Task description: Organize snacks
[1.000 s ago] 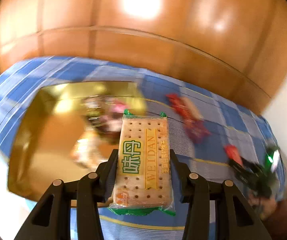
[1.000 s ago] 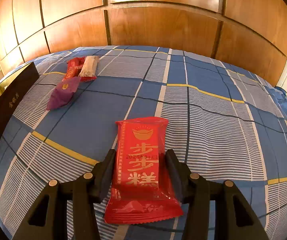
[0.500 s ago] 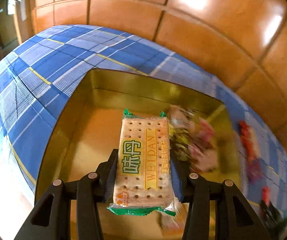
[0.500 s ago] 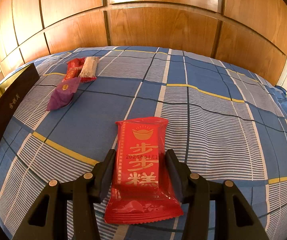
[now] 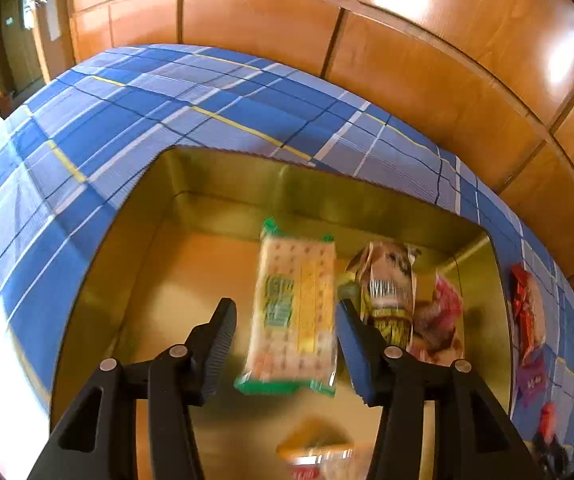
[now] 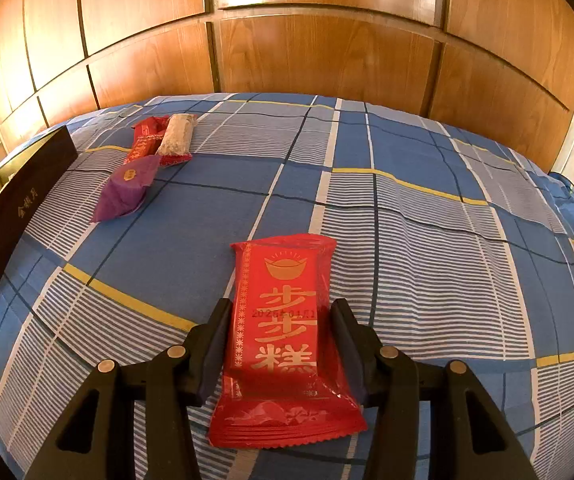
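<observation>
Gold box [image 5: 223, 216] – cracker pack [image 5: 293, 312] between parted left tool [image 5: 285, 344]; right tool [image 6: 277, 348] clamping red packet [image 6: 283, 340]

I see glossy wood wall panels [image 6: 327, 60] with glare behind a blue plaid bedspread [image 6: 427, 220].

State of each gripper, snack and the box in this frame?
Left gripper: open, cracker pack released.
Cracker pack: blurred, free between the fingers, over the box.
Gold box: open, holding snacks.
Right gripper: shut on red pack.
Purple pack: lying on the cloth.
</observation>
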`<state>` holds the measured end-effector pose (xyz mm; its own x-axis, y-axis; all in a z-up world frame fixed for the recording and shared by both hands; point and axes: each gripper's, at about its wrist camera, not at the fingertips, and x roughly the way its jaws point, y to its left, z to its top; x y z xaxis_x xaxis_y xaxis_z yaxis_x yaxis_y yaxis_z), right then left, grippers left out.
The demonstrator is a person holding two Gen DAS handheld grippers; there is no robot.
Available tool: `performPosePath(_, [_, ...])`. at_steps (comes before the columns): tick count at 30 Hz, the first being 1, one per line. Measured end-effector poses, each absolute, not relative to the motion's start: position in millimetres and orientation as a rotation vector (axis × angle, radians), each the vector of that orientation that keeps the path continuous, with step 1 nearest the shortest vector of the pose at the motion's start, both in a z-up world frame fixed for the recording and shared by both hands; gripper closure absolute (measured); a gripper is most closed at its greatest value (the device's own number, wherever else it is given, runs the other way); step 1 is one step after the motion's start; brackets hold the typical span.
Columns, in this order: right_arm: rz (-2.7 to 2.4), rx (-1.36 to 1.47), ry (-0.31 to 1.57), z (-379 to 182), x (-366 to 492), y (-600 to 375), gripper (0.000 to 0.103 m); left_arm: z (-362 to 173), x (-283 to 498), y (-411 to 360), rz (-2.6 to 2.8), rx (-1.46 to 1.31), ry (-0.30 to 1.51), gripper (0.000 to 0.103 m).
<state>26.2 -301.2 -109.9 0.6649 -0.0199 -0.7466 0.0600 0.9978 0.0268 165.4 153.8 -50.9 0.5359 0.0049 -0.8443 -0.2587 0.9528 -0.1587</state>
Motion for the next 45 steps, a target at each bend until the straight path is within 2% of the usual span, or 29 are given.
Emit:
performPosePath(17, [-0.066,0.032,0.852,-108,27,-296,0.056,-29,54,101,0.145,-0.148,0.889,0.050])
performPosePath(24, [-0.086,-0.016,0.883,-104,30,-284,0.065,-23,36,97,0.133,-0.140,0.863,0.050])
performPosePath(40, [0.011,0.071,0.969,-95,35,-264,0.065,-24,19,110,0.146,-0.161,0.852,0.050])
performPosePath(45, [0.124,0.113,0.944,-76,39,-235,0.065,-25,16,116,0.161,-0.167,0.850,0.050])
